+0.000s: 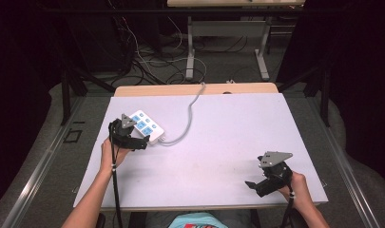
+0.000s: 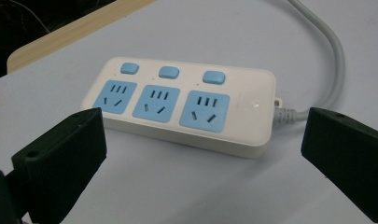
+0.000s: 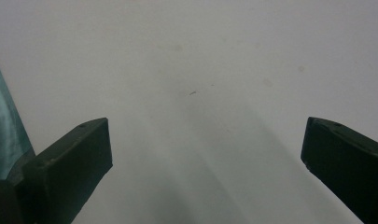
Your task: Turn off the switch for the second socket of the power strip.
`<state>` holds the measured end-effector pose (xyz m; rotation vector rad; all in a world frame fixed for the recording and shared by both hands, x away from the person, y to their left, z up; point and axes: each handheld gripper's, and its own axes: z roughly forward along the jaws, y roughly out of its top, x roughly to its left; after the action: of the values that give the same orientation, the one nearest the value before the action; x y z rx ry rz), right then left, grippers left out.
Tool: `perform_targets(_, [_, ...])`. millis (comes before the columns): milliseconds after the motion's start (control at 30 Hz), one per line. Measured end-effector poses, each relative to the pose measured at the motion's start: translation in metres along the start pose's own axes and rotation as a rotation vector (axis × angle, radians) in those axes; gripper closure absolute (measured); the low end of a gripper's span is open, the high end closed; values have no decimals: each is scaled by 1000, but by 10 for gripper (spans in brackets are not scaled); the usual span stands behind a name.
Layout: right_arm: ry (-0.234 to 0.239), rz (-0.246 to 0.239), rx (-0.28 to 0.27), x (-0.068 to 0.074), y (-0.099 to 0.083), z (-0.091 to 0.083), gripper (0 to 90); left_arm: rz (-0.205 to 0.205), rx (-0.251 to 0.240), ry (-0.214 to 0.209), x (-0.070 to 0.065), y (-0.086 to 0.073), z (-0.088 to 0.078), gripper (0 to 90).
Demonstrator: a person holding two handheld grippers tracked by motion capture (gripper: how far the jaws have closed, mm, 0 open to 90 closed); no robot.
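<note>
My left fingers (image 2: 203, 154) gape wide just short of the white power strip (image 2: 182, 105) lying on the bench (image 1: 218, 137), my right fingers (image 1: 262, 183) idle open, so next I'd advance and close.

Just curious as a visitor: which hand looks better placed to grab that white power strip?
Left. The left hand-held gripper hangs open right beside the power strip, while the right hand-held gripper sits far across the table.
</note>
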<state>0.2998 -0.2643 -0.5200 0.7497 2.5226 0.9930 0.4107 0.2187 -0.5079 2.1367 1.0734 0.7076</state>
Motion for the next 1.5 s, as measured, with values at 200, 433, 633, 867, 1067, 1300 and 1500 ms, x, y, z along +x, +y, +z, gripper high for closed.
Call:
perform_targets(200, [-5,-4,-12,0,0,1,16,12,11,-17,-10,-8,-10,0])
perform_targets(433, [-3,-4,8,0,0,0,16,44,14,-36,-25,-15,-24,0])
perform_targets(633, [-7,-9,-6,1,0,0,16,37,10,-53,-32,-23,-33,0])
perform_targets(867, [-1,-16,-16,-1,0,1,16,49,-3,-65,-41,-31,-47,0])
perform_targets(1067, [-6,-7,-12,0,0,0,16,56,1,-79,-46,-40,-56,0])
perform_targets(1300, [3,-6,7,0,0,0,16,59,-7,-97,-53,-46,-65,0])
perform_targets(1500, [6,-1,8,0,0,0,16,77,-11,-92,-58,-51,-72,0])
